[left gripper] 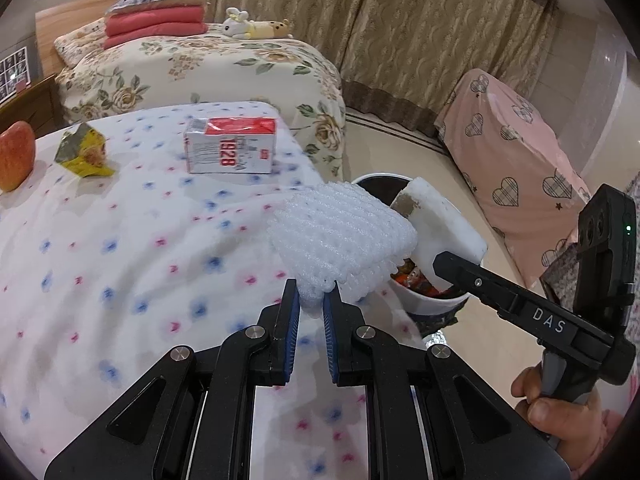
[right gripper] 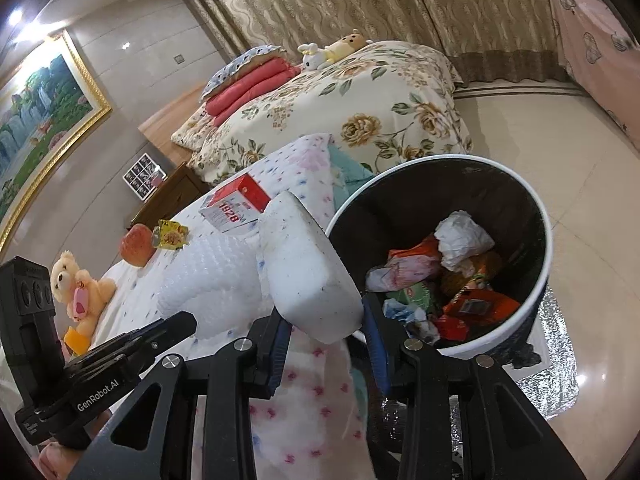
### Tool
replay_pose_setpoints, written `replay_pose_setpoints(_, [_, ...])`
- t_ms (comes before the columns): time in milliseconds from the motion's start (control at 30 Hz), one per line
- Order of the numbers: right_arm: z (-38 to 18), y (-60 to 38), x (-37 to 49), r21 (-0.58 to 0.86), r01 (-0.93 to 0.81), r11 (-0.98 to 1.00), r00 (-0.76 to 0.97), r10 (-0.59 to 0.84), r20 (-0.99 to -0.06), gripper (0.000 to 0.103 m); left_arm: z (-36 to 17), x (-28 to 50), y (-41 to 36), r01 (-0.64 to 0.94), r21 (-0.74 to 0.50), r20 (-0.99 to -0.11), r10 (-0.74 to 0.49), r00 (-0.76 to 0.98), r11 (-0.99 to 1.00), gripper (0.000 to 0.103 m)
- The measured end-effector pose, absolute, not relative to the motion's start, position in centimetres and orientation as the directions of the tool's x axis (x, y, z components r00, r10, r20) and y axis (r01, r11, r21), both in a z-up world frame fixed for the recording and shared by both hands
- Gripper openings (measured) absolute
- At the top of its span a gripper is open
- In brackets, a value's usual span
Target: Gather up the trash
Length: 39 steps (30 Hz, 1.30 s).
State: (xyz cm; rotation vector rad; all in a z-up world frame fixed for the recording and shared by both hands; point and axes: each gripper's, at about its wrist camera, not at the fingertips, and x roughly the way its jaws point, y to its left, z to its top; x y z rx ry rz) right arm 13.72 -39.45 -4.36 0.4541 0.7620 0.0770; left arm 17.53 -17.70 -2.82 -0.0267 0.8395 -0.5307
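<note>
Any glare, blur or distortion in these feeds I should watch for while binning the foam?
Left wrist view: fisheye bends the room edges; white foam net sleeve in the left gripper looks slightly washed out. Right wrist view: ceiling lights flare at upper left, glossy floor tiles reflect glare; white foam block in the right gripper and the round white-rimmed trash bin stay sharp.

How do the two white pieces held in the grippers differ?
The foam net in the left hand-held gripper is a soft, bumpy mesh, pinched by one corner; the foam block in the right hand-held gripper is a smooth, solid slab, speckled with dirt, gripped across its thickness. Both are white and held near the trash bin.
</note>
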Motion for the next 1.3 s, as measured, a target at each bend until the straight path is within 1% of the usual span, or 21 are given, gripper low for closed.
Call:
replay_pose_setpoints(900, [-4.6, -44.7, 13.0, 0.423, 0.196, 0.885, 0.738, 0.151, -0.657, 0.035, -2.5, 18.5, -23.2, 0.508, -0.214, -0.711, -0.489, 0.505, 0.834, 0.011])
replay_pose_setpoints(1300, [-4.7, -46.1, 13.6, 0.419, 0.215, 0.882, 0.737, 0.135, -0.663, 0.035, -2.6, 19.1, -25.3, 0.53, -0.195, -0.723, -0.486, 0.49, 0.825, 0.011])
